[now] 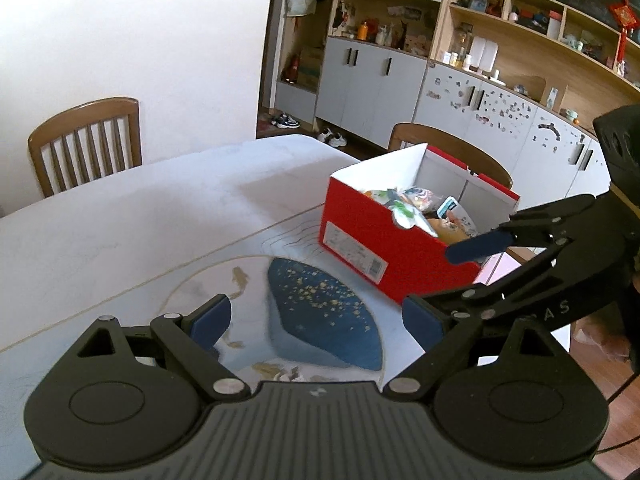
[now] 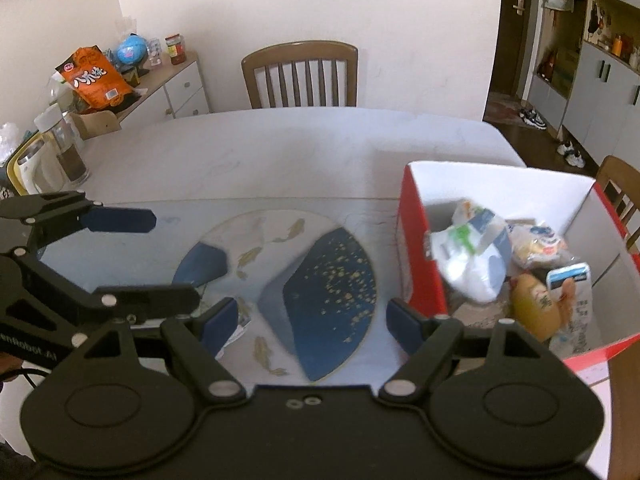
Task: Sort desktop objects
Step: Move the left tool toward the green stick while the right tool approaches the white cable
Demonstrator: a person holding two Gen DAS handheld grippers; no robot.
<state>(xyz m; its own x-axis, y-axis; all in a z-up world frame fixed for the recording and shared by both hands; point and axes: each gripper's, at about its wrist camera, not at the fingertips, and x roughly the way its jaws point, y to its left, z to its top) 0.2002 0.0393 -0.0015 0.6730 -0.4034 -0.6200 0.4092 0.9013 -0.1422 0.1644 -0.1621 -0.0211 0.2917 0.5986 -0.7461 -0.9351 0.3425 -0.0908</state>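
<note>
With the snack packets (image 2: 480, 264) already piled in the red box (image 1: 360, 240) and nothing loose left on the desk (image 2: 280, 144), the sorting looks nearly done, as the left gripper (image 1: 316, 320) and right gripper (image 2: 308, 320) both gape wide and empty.

White table (image 2: 280, 140), fish-patterned mat (image 2: 280, 280) under glass, red box (image 2: 420, 248) of packets at right, jars (image 2: 64, 148) at left edge

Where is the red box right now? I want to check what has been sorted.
The red box sits on the table's right side in the right wrist view, beside the fish-patterned mat, with packets inside.
</note>
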